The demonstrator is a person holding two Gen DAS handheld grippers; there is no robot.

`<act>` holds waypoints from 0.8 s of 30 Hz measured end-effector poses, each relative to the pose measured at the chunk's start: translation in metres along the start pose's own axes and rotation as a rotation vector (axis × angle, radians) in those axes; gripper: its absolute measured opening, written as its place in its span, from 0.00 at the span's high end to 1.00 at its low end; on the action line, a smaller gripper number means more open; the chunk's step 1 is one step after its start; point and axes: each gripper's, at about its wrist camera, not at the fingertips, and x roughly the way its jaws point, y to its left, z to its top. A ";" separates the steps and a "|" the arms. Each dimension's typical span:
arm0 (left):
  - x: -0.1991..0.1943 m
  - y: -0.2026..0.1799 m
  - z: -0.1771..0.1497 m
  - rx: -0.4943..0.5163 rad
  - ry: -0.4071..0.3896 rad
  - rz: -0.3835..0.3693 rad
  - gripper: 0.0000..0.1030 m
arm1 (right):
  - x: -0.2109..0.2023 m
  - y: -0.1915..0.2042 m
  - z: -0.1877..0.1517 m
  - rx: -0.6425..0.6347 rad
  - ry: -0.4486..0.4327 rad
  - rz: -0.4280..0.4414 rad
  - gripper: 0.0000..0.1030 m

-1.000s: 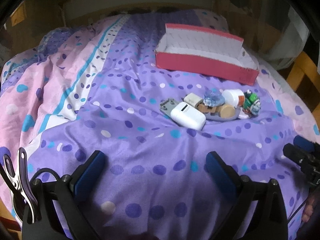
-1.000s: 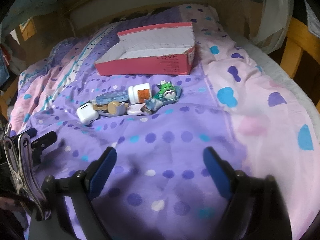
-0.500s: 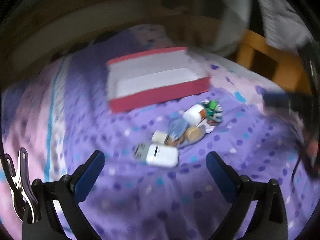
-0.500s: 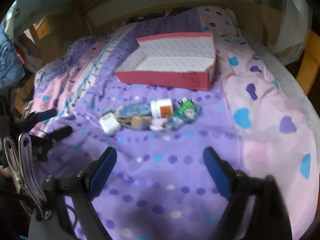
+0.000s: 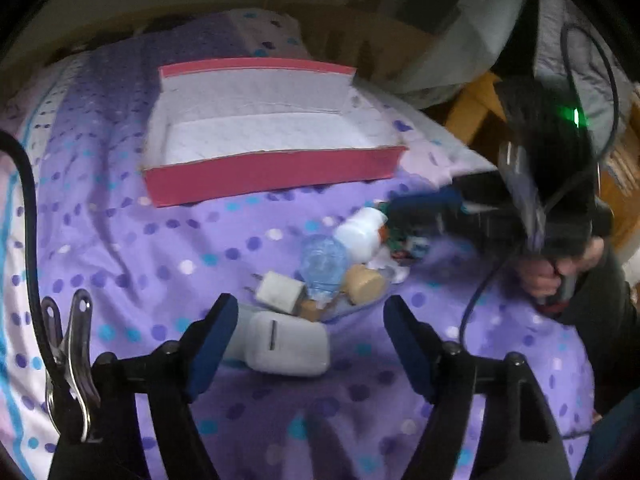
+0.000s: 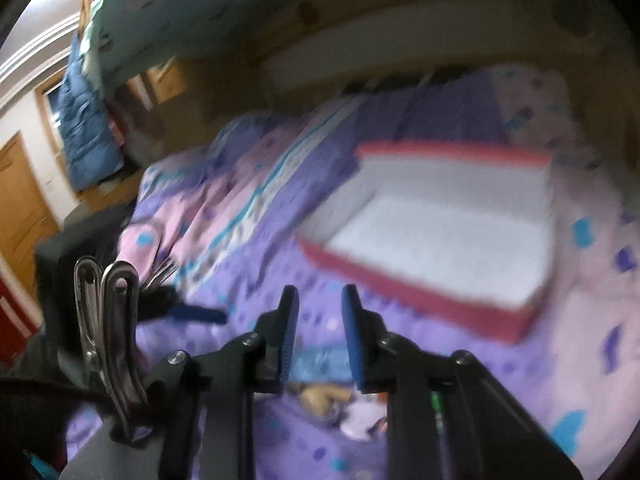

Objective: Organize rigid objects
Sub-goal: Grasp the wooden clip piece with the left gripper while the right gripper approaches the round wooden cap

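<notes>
The small pile of rigid objects (image 5: pixel 340 276) lies on the purple dotted bedspread (image 5: pixel 160 248), just in front of the red box (image 5: pixel 272 172), whose white inside holds nothing yet. Nearest the left gripper (image 5: pixel 310 344) is a white charging case (image 5: pixel 286 344), with a white plug adapter (image 5: pixel 280 290), a clear blue piece (image 5: pixel 323 264), a wooden cylinder (image 5: pixel 362 284) and a white bottle (image 5: pixel 360 234) crowded behind it. The left gripper's jaws are closing, still apart, with the case between them but not pressed — so this looks like the first pick. The right gripper (image 6: pixel 318 332) is also closing, its pads near each other with nothing between them; in the left view it reaches over the pile's far side by the bottle, blurred. The next move likely calls for settling the left pads on the case's sides and carrying it into the box, without knocking the adapter beside it.
</notes>
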 end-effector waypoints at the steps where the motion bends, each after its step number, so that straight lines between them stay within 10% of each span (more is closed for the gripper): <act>1: 0.002 -0.001 0.000 0.005 0.009 -0.003 0.24 | 0.011 0.003 -0.004 -0.036 0.110 -0.044 0.76; 5: 0.013 -0.012 -0.001 0.057 0.050 0.016 0.28 | 0.029 -0.005 -0.012 -0.009 0.228 -0.023 0.76; 13: 0.030 -0.004 -0.002 0.017 0.125 -0.080 0.43 | -0.003 -0.004 -0.003 0.015 0.108 0.146 0.70; 24: 0.049 0.012 0.005 -0.049 0.187 -0.115 0.56 | 0.059 0.003 -0.012 -0.076 0.330 0.111 0.70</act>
